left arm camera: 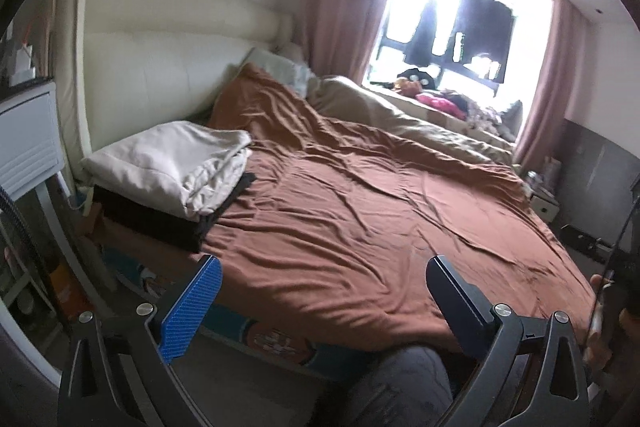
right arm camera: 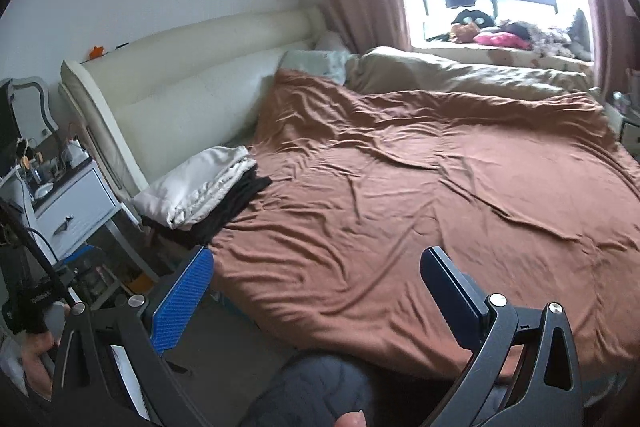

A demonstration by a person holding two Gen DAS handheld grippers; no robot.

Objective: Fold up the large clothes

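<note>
Spread wide and wrinkled over the bed (left arm camera: 260, 341): one brown sheet (left arm camera: 360, 211). Stacked at its headboard corner: two folded pieces, cream cloth (left arm camera: 168, 163) atop black cloth (left arm camera: 160, 219). Left gripper (left arm camera: 322, 277) and right gripper (right arm camera: 316, 267) both splayed apart, holding nothing.

The window (left arm camera: 460, 11) is blown out white, so the dark clothes hanging (left arm camera: 460, 27) in front of it are only silhouettes; I cannot tell what garments they are. The heap on the sill (right arm camera: 516, 37) is a small blur of pink and dark shapes, possibly toys or more laundry. Under the folded cream cloth (left arm camera: 168, 167), the black garment (left arm camera: 160, 223) shows only its edges. The nightstand (right arm camera: 76, 215) is cut by the rim in the left wrist view, and the clutter on its top (right arm camera: 44, 163) is too small to name. A grey rounded shape (right arm camera: 320, 387) at the bottom edge is cropped. Both gripper bodies run off the frame below.
</note>
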